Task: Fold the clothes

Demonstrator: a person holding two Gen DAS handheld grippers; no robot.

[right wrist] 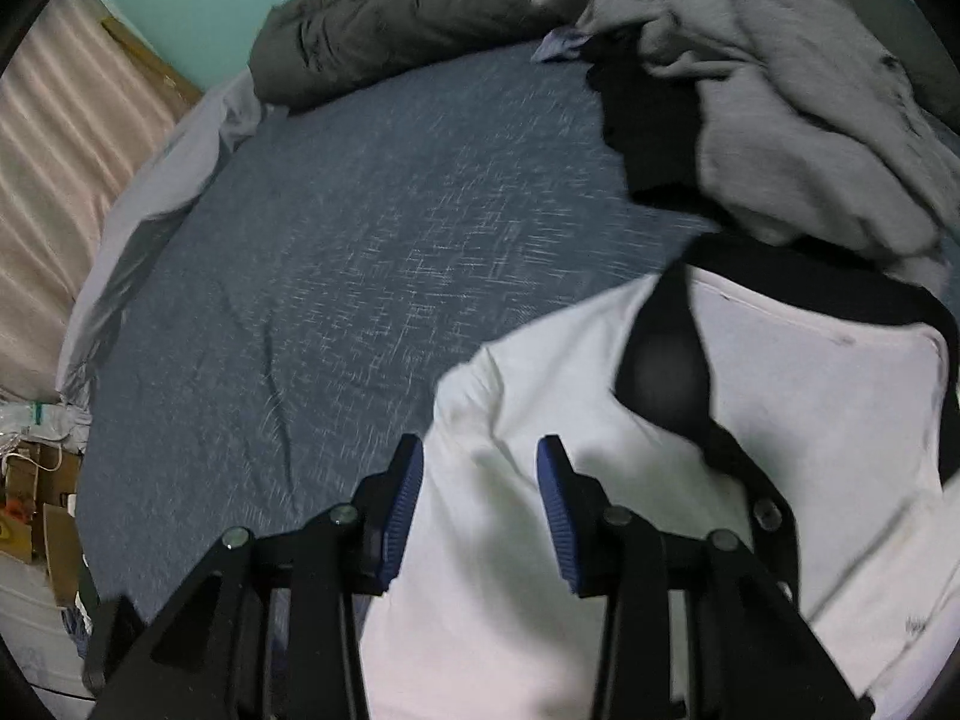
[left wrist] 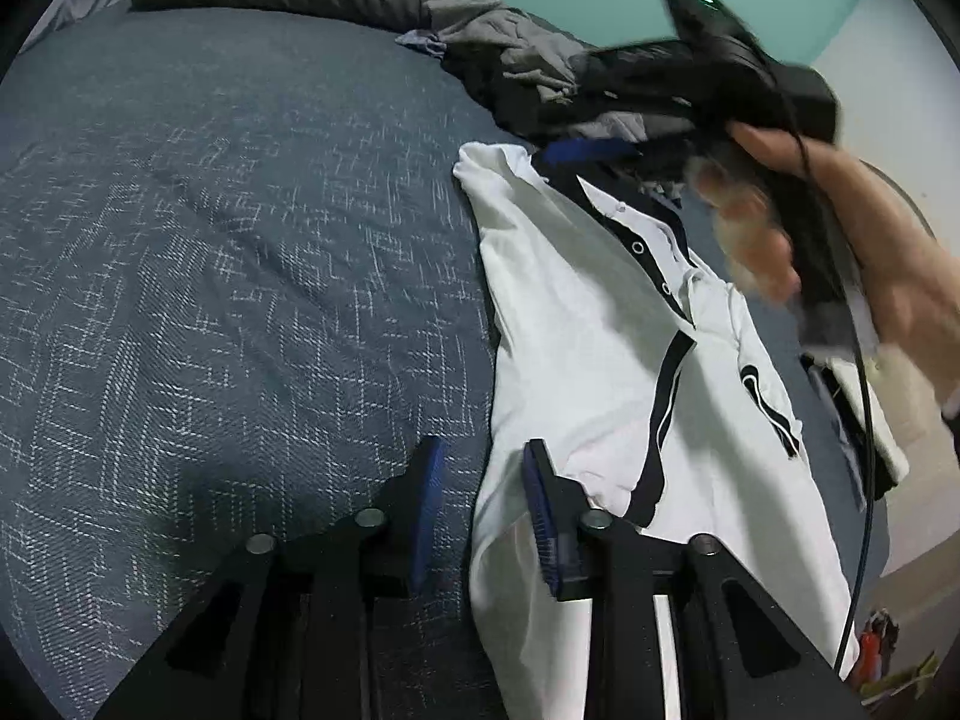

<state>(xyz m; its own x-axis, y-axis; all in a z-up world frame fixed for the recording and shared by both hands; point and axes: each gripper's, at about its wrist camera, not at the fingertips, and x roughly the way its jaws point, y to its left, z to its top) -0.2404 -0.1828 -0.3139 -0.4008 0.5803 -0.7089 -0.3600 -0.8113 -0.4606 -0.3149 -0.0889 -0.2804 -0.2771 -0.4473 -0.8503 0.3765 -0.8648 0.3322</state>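
A white polo shirt with black trim and snap buttons (left wrist: 576, 324) lies partly folded on the bed, collar toward a crumpled grey garment (right wrist: 780, 102) (unfolded).

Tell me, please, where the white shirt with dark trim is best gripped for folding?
Probably at the white shirt's folded shoulder corner, coming from the bare bedspread side. That edge lies exposed and bunched there, while the opposite side meets the clothes pile.
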